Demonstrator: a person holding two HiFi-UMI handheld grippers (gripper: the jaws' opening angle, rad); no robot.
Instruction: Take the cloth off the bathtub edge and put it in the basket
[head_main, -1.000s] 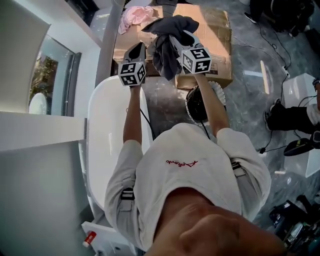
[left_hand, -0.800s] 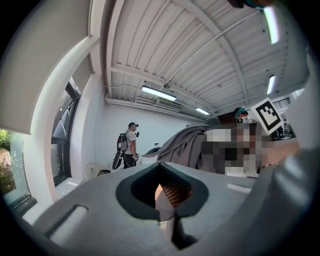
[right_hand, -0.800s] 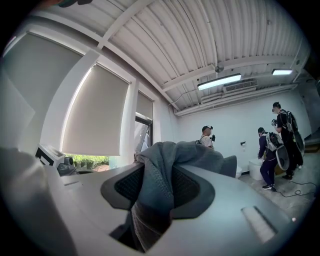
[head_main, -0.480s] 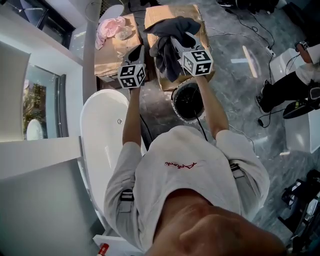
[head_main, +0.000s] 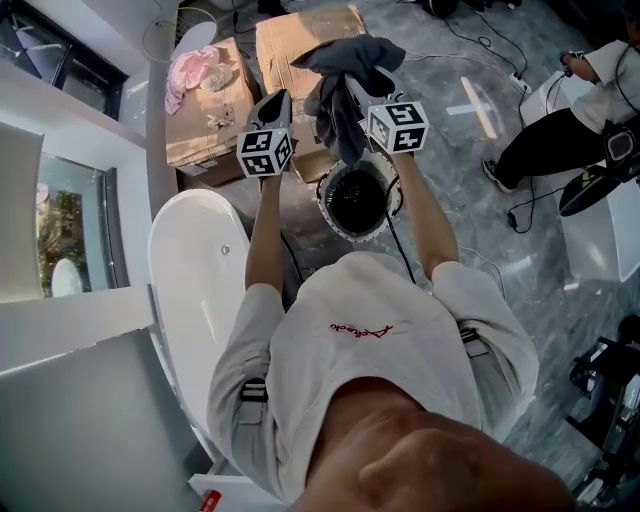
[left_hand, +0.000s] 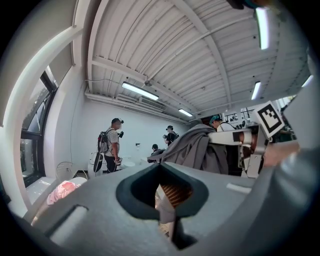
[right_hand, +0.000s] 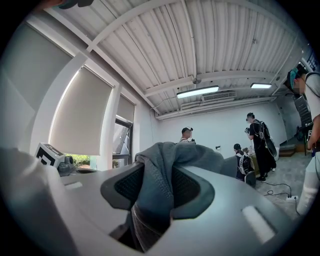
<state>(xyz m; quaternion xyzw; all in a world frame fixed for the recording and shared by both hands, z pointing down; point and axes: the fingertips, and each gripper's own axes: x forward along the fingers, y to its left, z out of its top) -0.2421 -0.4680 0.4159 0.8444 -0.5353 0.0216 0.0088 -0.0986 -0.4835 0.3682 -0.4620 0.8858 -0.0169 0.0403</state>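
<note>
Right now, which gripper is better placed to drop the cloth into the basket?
Right. The right gripper holds the grey cloth, which hangs by the far rim of the basket; the left gripper is shut and empty.

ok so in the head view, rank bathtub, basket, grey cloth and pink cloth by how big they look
1. bathtub
2. grey cloth and basket: about alike, and the cloth is held up nearer the camera, so unranked
3. pink cloth, smallest
</note>
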